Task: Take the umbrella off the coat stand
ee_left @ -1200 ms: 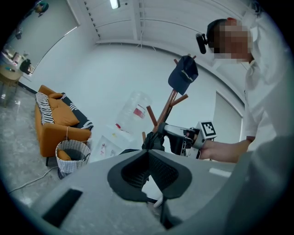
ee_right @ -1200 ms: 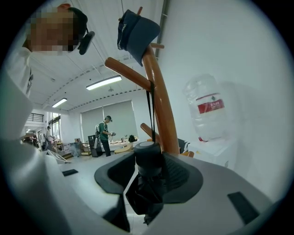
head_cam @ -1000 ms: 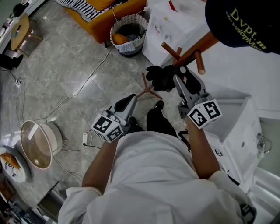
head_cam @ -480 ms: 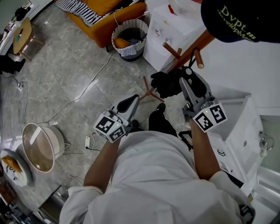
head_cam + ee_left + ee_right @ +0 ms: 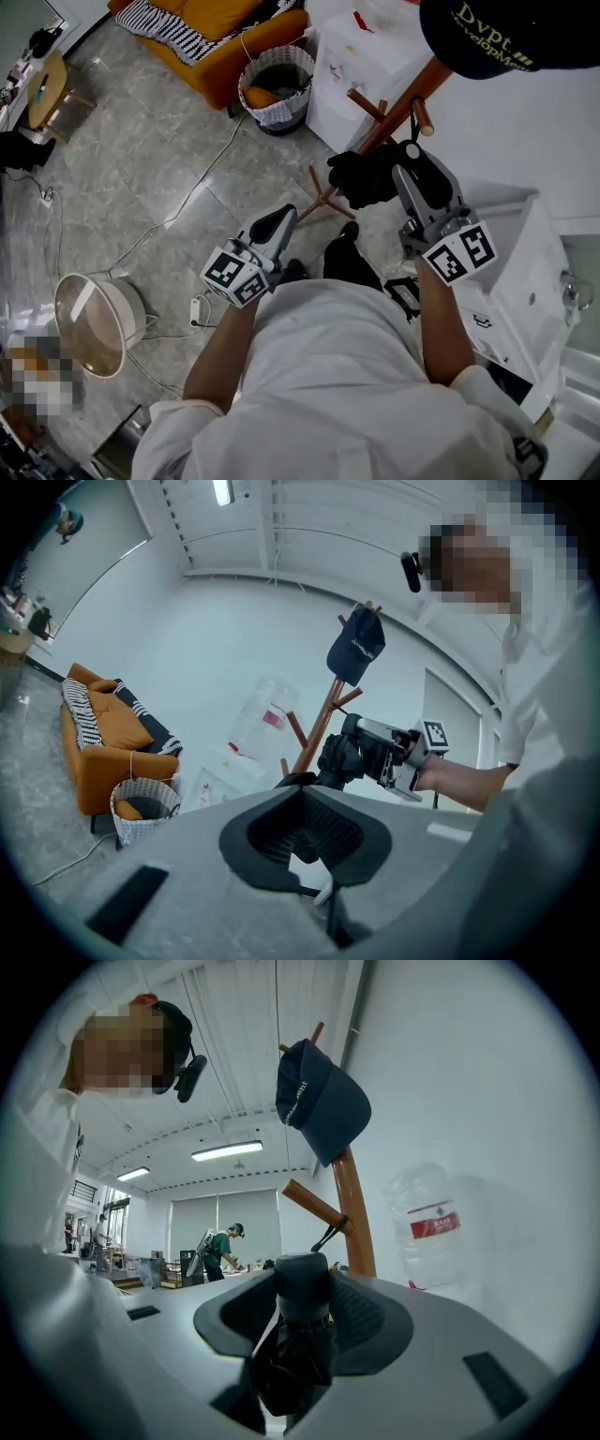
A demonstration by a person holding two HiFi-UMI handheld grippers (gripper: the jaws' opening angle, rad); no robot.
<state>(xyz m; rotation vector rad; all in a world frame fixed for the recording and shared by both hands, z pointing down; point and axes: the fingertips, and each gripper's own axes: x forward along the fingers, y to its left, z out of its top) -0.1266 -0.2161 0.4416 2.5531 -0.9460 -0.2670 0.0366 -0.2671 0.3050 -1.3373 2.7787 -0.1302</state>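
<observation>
Grey marble floor (image 5: pixel 141 187), right gripper (image 5: pixel 302 1286) fingers tight on the black umbrella (image 5: pixel 292 1372), left gripper (image 5: pixel 305 827) fingers apart, empty.

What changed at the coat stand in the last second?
The right tongs, shut on the folded black umbrella, raised it toward the peg; its strap remains looped over it. The navy cap and the empty left tongs stayed put.

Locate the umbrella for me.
In the right gripper view the black folded umbrella is clamped in the right gripper, just below a peg of the coat stand, its strap looped over that peg.
</observation>
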